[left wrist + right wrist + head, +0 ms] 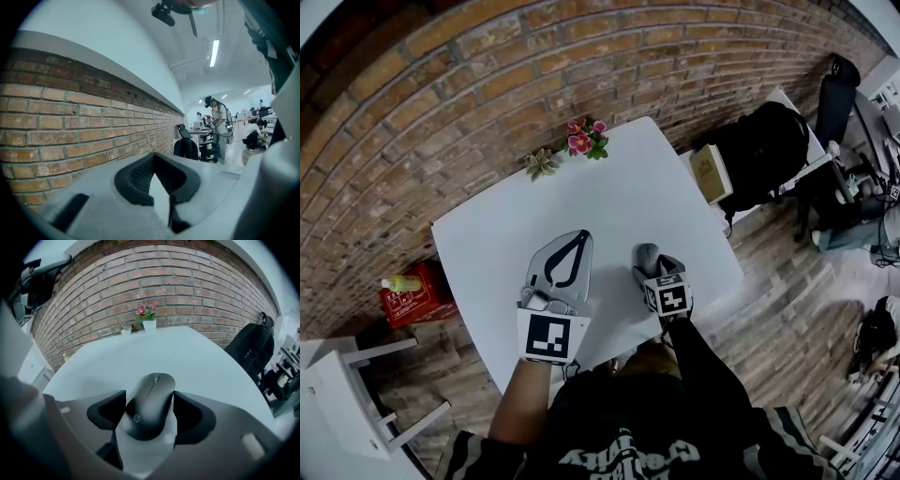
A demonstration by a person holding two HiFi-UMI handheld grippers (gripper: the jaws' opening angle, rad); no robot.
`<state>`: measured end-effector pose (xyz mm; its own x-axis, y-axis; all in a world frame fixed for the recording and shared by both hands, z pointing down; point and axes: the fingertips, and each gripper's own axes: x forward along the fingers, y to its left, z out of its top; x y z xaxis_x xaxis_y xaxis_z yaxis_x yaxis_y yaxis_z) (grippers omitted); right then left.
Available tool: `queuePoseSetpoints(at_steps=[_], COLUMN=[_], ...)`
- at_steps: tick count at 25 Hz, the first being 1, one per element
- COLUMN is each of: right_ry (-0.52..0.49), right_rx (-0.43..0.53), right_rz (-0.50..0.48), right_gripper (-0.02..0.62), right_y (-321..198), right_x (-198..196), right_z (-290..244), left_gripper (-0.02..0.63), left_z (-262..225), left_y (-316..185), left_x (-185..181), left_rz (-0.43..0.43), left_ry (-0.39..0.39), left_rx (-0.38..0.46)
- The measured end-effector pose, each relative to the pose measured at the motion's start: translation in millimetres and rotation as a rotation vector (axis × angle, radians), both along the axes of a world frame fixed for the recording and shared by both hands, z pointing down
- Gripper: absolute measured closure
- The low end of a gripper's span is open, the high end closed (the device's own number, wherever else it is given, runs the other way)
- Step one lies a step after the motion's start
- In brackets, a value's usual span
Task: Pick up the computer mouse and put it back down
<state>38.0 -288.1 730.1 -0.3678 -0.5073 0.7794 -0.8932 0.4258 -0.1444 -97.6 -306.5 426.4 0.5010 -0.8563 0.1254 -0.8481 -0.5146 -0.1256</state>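
Observation:
A dark grey computer mouse (pixel 149 404) lies on the white table (pixel 534 216) in front of me, a little right of centre; in the head view only its grey top (pixel 648 253) shows above the gripper. My right gripper (pixel 149 414) points steeply down over it, and both black pads touch the mouse's sides. The mouse still rests on the table top. My left gripper (pixel 580 236) hovers to the left of the mouse, held nearly level, its tips (pixel 154 156) together and nothing between them.
A pot of pink flowers (pixel 586 139) and a small plant (pixel 542 164) stand at the table's far edge by the brick wall. A book (pixel 710 173) and a black chair (pixel 764 150) are to the right, a red box (pixel 417 295) and white stool (pixel 347 394) to the left.

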Motion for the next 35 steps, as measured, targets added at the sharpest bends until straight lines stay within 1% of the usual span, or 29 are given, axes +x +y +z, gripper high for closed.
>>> queuePoseSetpoints(at_steps=[3,6,10,12,15,17,19,21,23,24,27,30,32,35], right_ry=[-0.03,-0.043,-0.041,-0.003,0.103,0.141,0.129,0.11,0.104,0.112,0.151,0.151,0.152,0.16], right_rx=[0.013,-0.006,-0.032,-0.015,0.05,0.079,0.073,0.028,-0.028,-0.042,-0.038,-0.033,-0.025,-0.024], right_rz=[-0.069,-0.136,-0.172,-0.228,-0.362,-0.421,-0.429,-0.425,-0.435,-0.443,-0.449,-0.441,-0.447,-0.463], right_gripper=[0.331,0.342,0.333,0.334,0.338,0.344,0.337,0.326,0.294,0.283,0.275,0.273,0.282,0.291], right_y=[-6,-11,-12,-10,-2,3,7,11,18,21,21,21,21,22], right_x=[-6,-11,-13,-17,-27,-34,-39,-41,-43,-43,-43,-43,-44,-46], right_z=[-7,-7,-5,-7,-11,-13,-10,-3,7,10,10,10,9,8], left_gripper=[0.601,0.601,0.601,0.601,0.601,0.601,0.601,0.601,0.601,0.601,0.601,0.601,0.601,0.601], left_z=[0,2,4,5,6,7,8,8,9,10,9,10,11,8], left_y=[-3,-5,-8,-9,-10,-11,-12,-12,-11,-10,-10,-8,-7,-7], left_x=[-1,-2,-1,-1,-3,-5,-7,-9,-9,-8,-6,-7,-7,-7], left_rz=[-0.004,-0.008,-0.007,-0.009,-0.015,-0.019,-0.024,-0.028,-0.029,-0.027,-0.026,-0.029,-0.028,-0.028], left_ry=[0.006,0.008,0.002,0.003,0.005,0.007,0.012,0.012,0.006,0.002,0.01,0.014,0.008,0.01], left_rx=[-0.002,-0.007,-0.012,-0.014,-0.017,-0.019,-0.019,-0.019,-0.027,-0.034,-0.025,-0.026,-0.033,-0.02])
